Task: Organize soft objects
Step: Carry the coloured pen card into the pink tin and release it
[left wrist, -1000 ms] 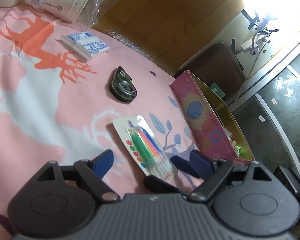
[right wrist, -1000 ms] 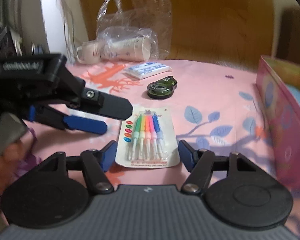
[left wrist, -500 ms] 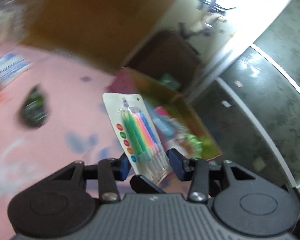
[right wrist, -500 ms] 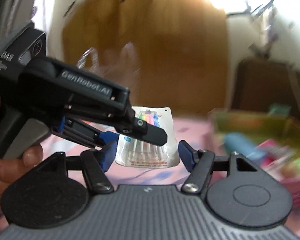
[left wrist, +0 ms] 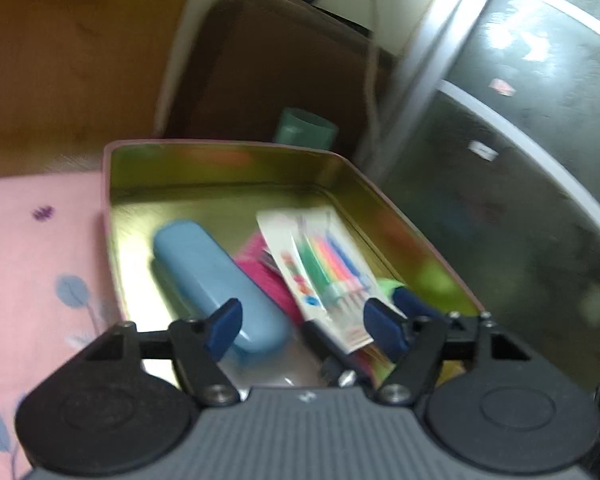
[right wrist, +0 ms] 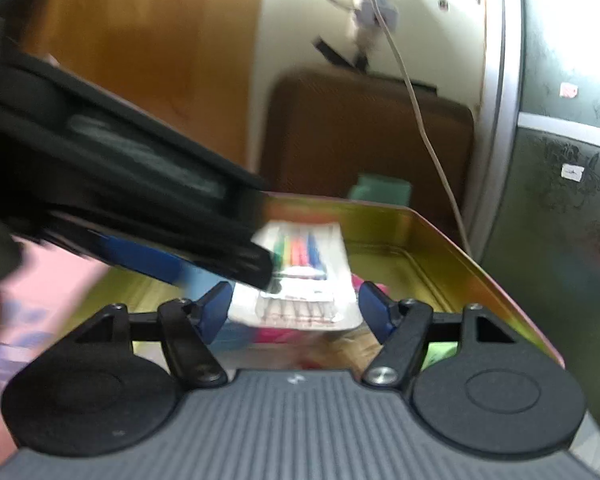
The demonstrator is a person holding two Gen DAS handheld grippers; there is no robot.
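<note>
1. left gripper (left wrist: 302, 326): jaws are opening, blue pads clear of the candle pack (left wrist: 320, 268). the pack sits between them but nothing presses on it, so it's released.
2. right gripper (right wrist: 294, 308): jaws apart and opening a touch more, empty. in its own view the pack lies between and past its pads with no contact that i can see.
3. pack location: inside the tin box (left wrist: 228, 168), lying tilted on a pink item (left wrist: 260, 264) and partly over a black pen (left wrist: 324, 344), just beside the blue case (left wrist: 216, 280). motion blur, so exact contact is unclear.
4. step in hand, my read: a drop-off. do it well by letting the jaws finish spreading before pulling back, then lifting straight out so a pad doesn't snag the card edge and drag it out over the rim. keep the right gripper off the left one; the two are crowded over the same box.
5. count, near to far: 2 grippers, 1 pen, 1 candle pack, 1 blue case, 1 pink item, 1 green thing (left wrist: 390, 286) (identity unclear), 1 tin box, 1 teal cup (left wrist: 304, 132) behind it.
</note>
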